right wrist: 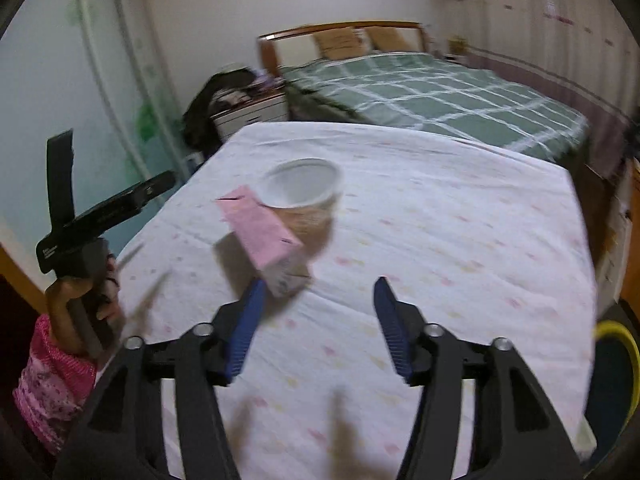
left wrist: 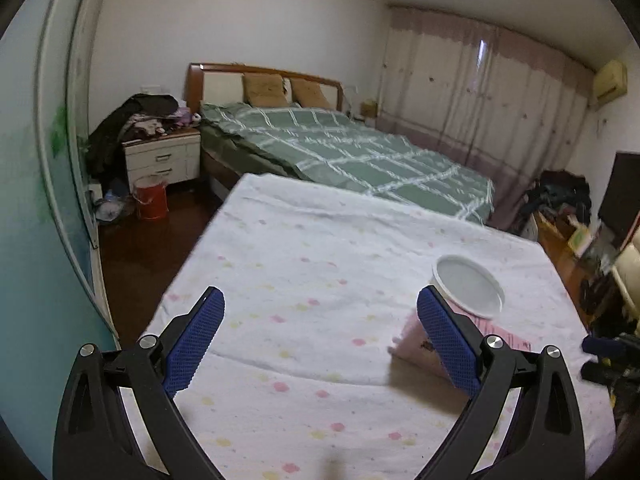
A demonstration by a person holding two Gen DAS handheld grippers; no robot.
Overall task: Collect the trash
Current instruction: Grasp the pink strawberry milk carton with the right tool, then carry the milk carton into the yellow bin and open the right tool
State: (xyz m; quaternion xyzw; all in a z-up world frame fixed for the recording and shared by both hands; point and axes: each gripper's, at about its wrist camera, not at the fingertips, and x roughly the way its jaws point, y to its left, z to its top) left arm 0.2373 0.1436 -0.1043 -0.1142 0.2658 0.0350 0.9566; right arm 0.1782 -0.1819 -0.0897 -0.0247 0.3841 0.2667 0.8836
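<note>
I am holding the left gripper (left wrist: pixel 320 336) over the white flowered cloth (left wrist: pixel 320 248) with its jaws standing wide and nothing between them. A pink carton (left wrist: pixel 412 338) is lying on the cloth just inside the right-hand finger, partly hidden behind its blue pad (left wrist: pixel 448 340), and a white cup (left wrist: pixel 468 286) is sitting just beyond that fingertip, touching or nearly touching the carton. I am keeping the right gripper (right wrist: pixel 320 292) partly open and empty too. From its camera the carton (right wrist: pixel 264 236) is lying ahead and to the left, its near end just above the tip of the left-hand finger; I cannot tell whether they touch. The cup (right wrist: pixel 304 192) is sitting right behind the carton. The left hand (right wrist: pixel 80 304), in a pink sleeve (right wrist: pixel 52 380), is showing far off to that tool's left.
</note>
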